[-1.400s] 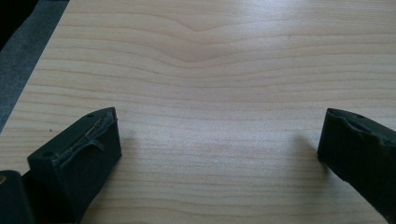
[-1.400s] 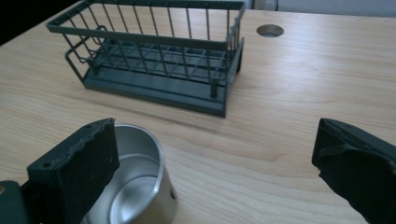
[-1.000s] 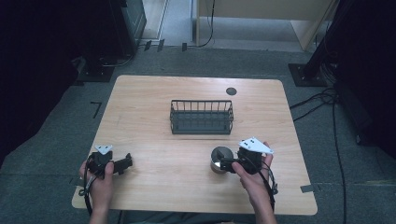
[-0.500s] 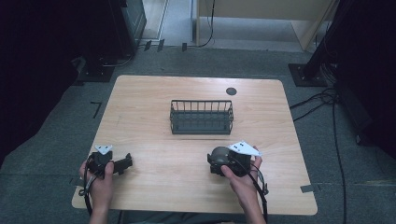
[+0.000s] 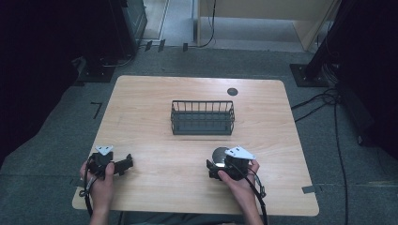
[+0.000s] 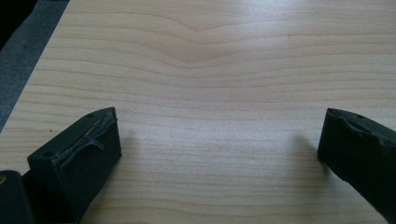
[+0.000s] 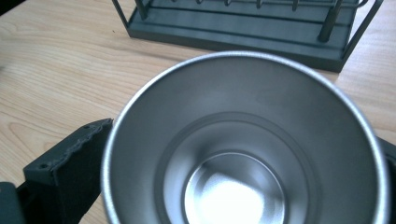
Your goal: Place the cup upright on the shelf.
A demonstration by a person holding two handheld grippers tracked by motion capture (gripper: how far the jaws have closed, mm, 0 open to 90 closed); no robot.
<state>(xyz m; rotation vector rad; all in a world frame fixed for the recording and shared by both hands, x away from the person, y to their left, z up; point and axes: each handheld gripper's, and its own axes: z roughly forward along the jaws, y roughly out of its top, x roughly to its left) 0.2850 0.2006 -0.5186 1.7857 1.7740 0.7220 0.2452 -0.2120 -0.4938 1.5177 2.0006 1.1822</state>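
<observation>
Desk (image 5: 155,122) of pale wood grain is seen from above, with grey floor around it and dark equipment at the far edges. Wire basket (image 5: 202,117), dark and rectangular, is set near the middle of the desk, ahead of the right claw (image 5: 217,169) and well apart from the left claw (image 5: 123,165). In the right gripper view the basket (image 7: 243,23) is seen just beyond the cup (image 7: 243,140), its base and upright wires visible, not touching it.

Two hands are brought in from the near edge. The right hand (image 5: 237,180) is wrapped around the right claw, which is topped by a grey three-cornered plate. The left hand (image 5: 99,174) is wrapped around the left claw, which is rested low at the near left part of the desk.

A metal cup (image 5: 219,155), round and shiny, is held between the jaws of the right claw (image 7: 243,186). Its open mouth is turned toward the camera in the right gripper view, so the inside and the bright bottom are shown. One black jaw is pressed against its left wall, and the other is glimpsed at its right edge. The cup is kept near the desk surface, on the near side of the basket.

The left claw (image 6: 219,149) is spread wide, with bare desk between its jaws and nothing gripped.
</observation>
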